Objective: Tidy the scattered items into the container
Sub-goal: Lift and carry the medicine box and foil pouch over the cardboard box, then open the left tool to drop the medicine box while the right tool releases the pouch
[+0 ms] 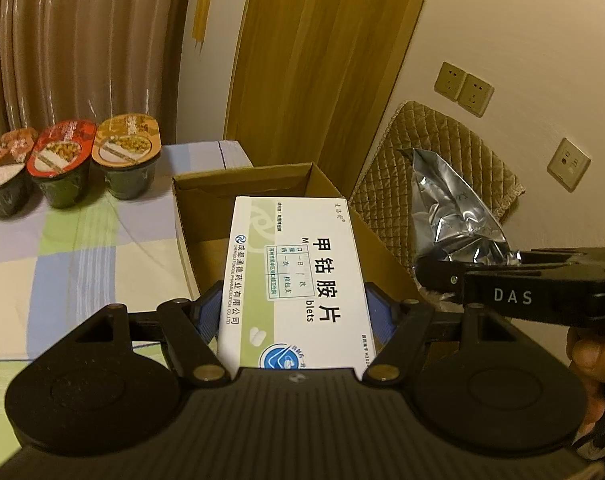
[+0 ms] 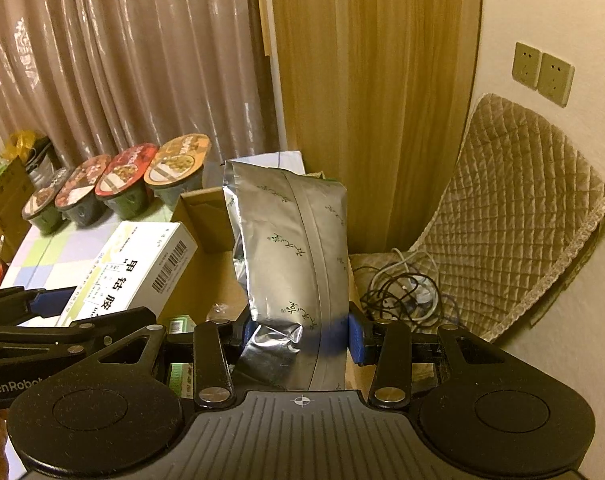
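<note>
A curtained corner of a room, a wooden door behind, and a tabletop (image 1: 62, 248) under a checked cloth; take the cardboard box (image 1: 206, 216) as the landmark.

Left of the box and further back, meal cups (image 1: 126, 156) stand in a row: 3 in the left wrist view, 4 in the right wrist view. They look unlikely to be in the way.

Over the box's near edge, the left hand-held gripper (image 1: 292, 316) is clamped on a white pill carton (image 1: 294, 276), blue pads pressing its 2 long sides. The carton points into the box, so this step looks like a release. Tip its far end down toward the box floor and lower it before parting the pads, so it lies flat rather than dropping.

Just right of that, the right hand-held gripper (image 2: 296, 334) is closed on the lower end of a silver foil pouch (image 2: 290, 248), which stands upright above the box. Foil is slippery and buckles, so hold firm until it is low. The 2 grippers are near each other; letting 1 go in first should avoid a knock.

Right of the box, a quilted chair (image 2: 514, 216) holds tangled cables (image 2: 402, 292).
</note>
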